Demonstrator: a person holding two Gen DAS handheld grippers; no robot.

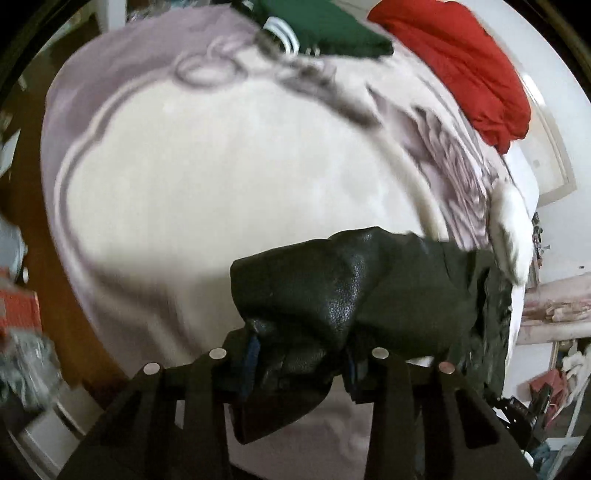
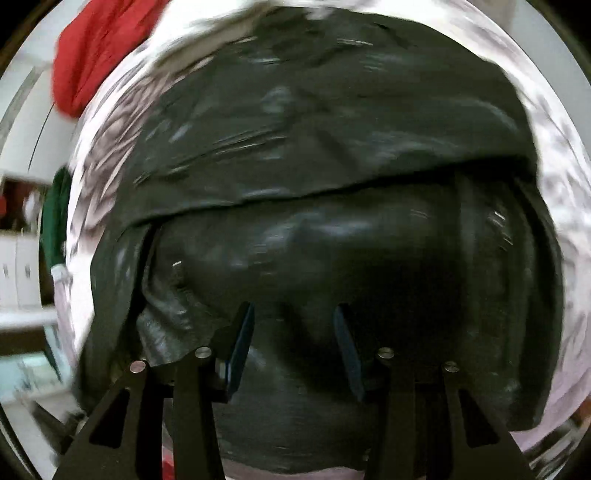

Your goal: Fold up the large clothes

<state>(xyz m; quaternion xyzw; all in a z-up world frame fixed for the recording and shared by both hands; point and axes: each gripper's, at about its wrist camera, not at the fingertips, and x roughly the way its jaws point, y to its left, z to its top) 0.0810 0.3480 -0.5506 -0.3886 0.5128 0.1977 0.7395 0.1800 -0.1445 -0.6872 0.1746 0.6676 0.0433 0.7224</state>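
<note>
Left wrist view: the left gripper (image 1: 301,363) clenches a bunch of the black leather-like jacket (image 1: 351,291) over the pale lilac bedspread (image 1: 221,177). The right gripper (image 2: 293,345), fingers spread, hovers above it; pull evenly, keeping edges aligned.

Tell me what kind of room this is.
Most likely a bedroom. A black leather garment lies on a bed with a pale patterned bedspread, a red garment and a green one lie at its far edge, and clutter surrounds it.

So my left tongs (image 1: 301,363) have a bunch of the leather jacket (image 1: 347,291) lifted over the bed (image 1: 207,177). Two other garments (image 1: 458,62) sit at the bed's far edge. My right tongs (image 2: 293,339) hang right over the jacket, which lies spread on the bed.
</note>
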